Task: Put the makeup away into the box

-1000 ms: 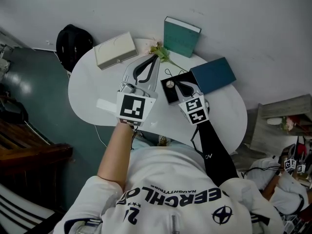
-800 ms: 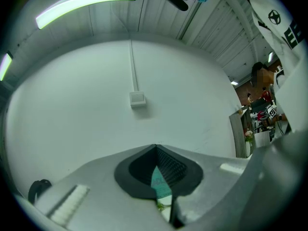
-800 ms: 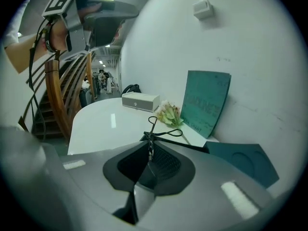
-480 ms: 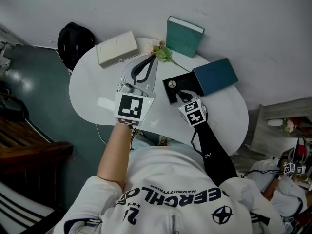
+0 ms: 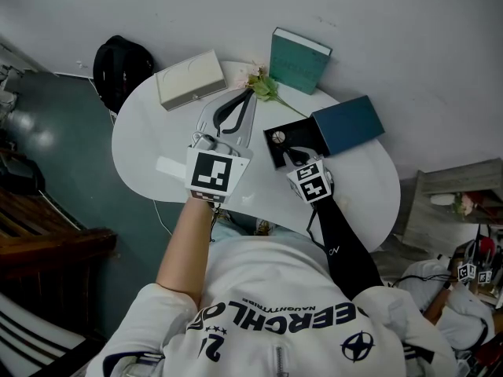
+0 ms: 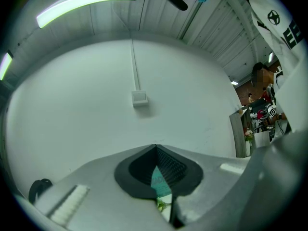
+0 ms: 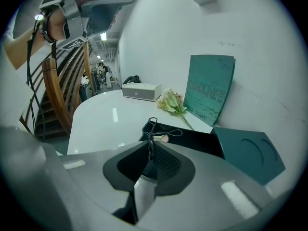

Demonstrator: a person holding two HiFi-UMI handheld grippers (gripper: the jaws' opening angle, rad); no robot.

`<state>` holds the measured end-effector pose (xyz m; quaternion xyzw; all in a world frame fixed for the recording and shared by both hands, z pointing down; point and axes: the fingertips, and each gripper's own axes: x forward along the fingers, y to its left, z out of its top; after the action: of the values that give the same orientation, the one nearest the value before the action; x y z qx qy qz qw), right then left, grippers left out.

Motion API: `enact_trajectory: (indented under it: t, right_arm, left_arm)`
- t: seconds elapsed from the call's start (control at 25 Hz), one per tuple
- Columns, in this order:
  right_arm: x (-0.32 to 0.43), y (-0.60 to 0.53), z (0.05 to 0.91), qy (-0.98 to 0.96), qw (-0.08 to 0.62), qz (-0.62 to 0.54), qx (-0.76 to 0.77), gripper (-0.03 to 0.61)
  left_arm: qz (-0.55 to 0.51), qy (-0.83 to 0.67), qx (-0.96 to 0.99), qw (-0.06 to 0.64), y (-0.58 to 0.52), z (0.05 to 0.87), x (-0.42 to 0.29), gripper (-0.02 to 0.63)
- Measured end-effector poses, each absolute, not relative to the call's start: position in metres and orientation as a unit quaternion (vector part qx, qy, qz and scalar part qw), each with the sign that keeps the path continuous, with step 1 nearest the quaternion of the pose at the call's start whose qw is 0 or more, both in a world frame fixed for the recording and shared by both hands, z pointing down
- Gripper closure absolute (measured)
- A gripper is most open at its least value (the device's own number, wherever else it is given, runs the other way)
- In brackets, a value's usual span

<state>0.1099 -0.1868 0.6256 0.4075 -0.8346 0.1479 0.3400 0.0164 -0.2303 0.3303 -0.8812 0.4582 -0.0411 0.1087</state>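
On the white table (image 5: pixel 149 140) lies an open black box (image 5: pixel 303 132), with its teal lid (image 5: pixel 346 124) beside it on the right. A small round makeup item (image 5: pixel 277 137) rests inside the box. My right gripper (image 5: pixel 287 152) points down into the box, shut on a thin black wire makeup tool (image 7: pixel 151 127) that looks like an eyelash curler. The tool hangs just over the box's (image 7: pixel 192 141) near rim, by the round item (image 7: pixel 162 138). My left gripper (image 5: pixel 250 94) is held level above the table's middle, shut and holding nothing (image 6: pixel 156 148).
A teal book (image 5: pixel 299 60) stands against the wall behind the box. A sprig of flowers (image 5: pixel 263 86) lies in front of it. A white case (image 5: pixel 187 79) sits at the table's far left, and a black helmet-like thing (image 5: pixel 119 63) lies on the floor beyond.
My right gripper has come down and slightly forward with the wire tool, from above the box to its opening. The left gripper has stayed put.
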Motion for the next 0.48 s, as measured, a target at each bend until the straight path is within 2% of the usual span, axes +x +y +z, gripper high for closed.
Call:
enact_trajectory:
  t: [0.28,0.32,0.36,0.4,0.48]
  right_arm:
    - [0.111,-0.189,0.634,-0.832,0.338,0.159,0.411,0.512]
    - [0.111,-0.189,0.635,-0.831,0.337,0.163,0.411,0.454]
    - [0.111,-0.189,0.636,-0.830,0.338,0.167,0.411,0.345]
    - [0.111,-0.189,0.638,-0.828,0.340,0.170,0.412,0.308]
    - [0.114,-0.190,0.639,-0.824,0.343,0.171,0.417,0.316]
  left_arm:
    - [-0.039,0.463,-0.879,0.105,-0.231,0.332,0.011,0.607]
    - [-0.039,0.464,-0.879,0.104,-0.231,0.332,0.009,0.607]
    - [-0.039,0.465,-0.878,0.104,-0.231,0.332,0.008,0.607]
    - [-0.039,0.466,-0.878,0.103,-0.231,0.333,0.007,0.607]
    - [-0.039,0.467,-0.877,0.102,-0.231,0.332,0.005,0.607]
